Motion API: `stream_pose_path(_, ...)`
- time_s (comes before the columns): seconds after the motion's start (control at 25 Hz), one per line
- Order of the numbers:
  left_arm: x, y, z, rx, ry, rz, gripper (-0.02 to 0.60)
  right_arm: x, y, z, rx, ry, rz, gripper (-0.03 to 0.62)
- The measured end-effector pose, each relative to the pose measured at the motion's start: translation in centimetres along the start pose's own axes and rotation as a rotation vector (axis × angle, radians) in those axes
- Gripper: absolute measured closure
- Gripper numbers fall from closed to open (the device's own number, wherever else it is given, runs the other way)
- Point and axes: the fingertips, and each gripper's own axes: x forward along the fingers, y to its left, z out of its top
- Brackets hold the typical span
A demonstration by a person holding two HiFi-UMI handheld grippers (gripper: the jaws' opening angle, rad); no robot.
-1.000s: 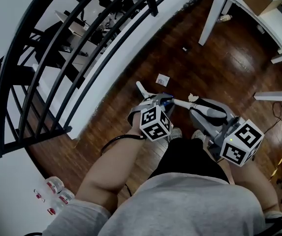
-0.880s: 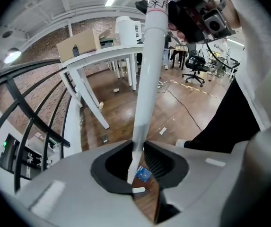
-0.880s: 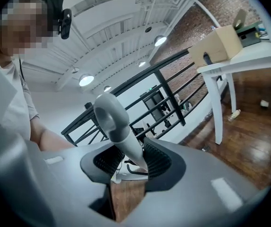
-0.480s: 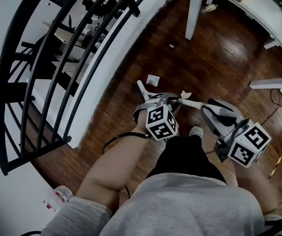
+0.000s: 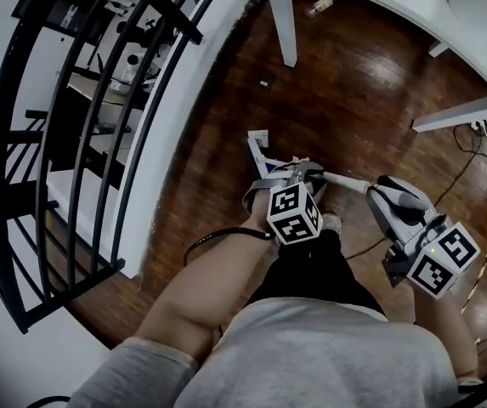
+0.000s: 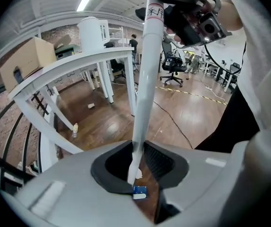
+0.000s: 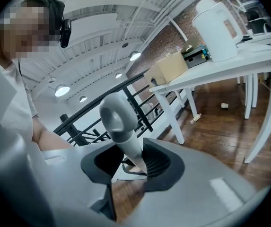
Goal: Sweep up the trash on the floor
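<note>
Closest in, both grippers are clenched on one long broom. The right gripper (image 7: 133,167) grasps the grey grip (image 7: 118,122), the top end with a hanging loop. The left gripper (image 6: 136,171) grasps the white shaft (image 6: 144,79) lower down, pinched tight between its jaws.

In the head view the grey grip lies at 3 o'clock from the left gripper. The shaft runs on past that gripper toward 10 o'clock, where its lower end (image 5: 251,150) comes down to the dark wooden floor (image 5: 353,100), just ahead of the person's feet.

The trash lies beyond that. A pale paper scrap (image 5: 258,134) sits just beside the lower end at 12 o'clock, though contact cannot be told. A small bit (image 5: 264,83) lies farther out on the same line. A bottle (image 5: 319,7) lies farthest, at 1 o'clock, near the leg (image 5: 281,15) of the white surface.

By my reading the sweeping is under way, with the stroke lined up on the nearest scrap and nothing gathered yet. No dustpan shows.

The next move calls for drawing the broom's end across the scrap, with the left gripper steering and the right steadying the top. After that the person should work outward toward the small bit and the bottle. The sweep should keep away from the black railing (image 5: 99,126) at 9 o'clock, where bits could slip over the edge. The bottle will likely roll.
</note>
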Motion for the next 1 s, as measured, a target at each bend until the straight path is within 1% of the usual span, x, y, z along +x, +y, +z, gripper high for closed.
stream_pose_path(0.2, 2.3, -2.6, 5.5, 0.072, -0.032, -0.061, 0.508, -5.8, -2.7, 0.5, 0.037, -0.040, -0.095, 0.471)
stream_pose_path(0.4, 5.1, -6.3, 11.1, 0.156, -0.065, -0.127, 0.508, -12.3, -5.4, 0.4, 0.077, -0.090, -0.185, 0.473)
stream_pose_path(0.6, 7.0, -10.2, 16.8, 0.196, -0.117, -0.190, 0.508, -18.7, -7.2, 0.7, 0.093, -0.127, -0.274, 0.471)
stream_pose_path(0.76, 8.5, -12.9, 20.4, 0.253, -0.139, -0.234, 0.508, -22.9, -8.5, 0.5, 0.104, -0.154, -0.335, 0.471)
stream_pose_path(0.88, 9.4, -14.6, 22.3, 0.298, -0.134, -0.260, 0.508, -25.5, -9.4, 0.1, 0.116, -0.176, -0.351, 0.471)
stream_pose_path(1.0, 9.6, -15.5, 23.2, 0.321, -0.117, -0.267, 0.508, -26.9, -9.6, -0.1, 0.122, -0.197, -0.326, 0.467)
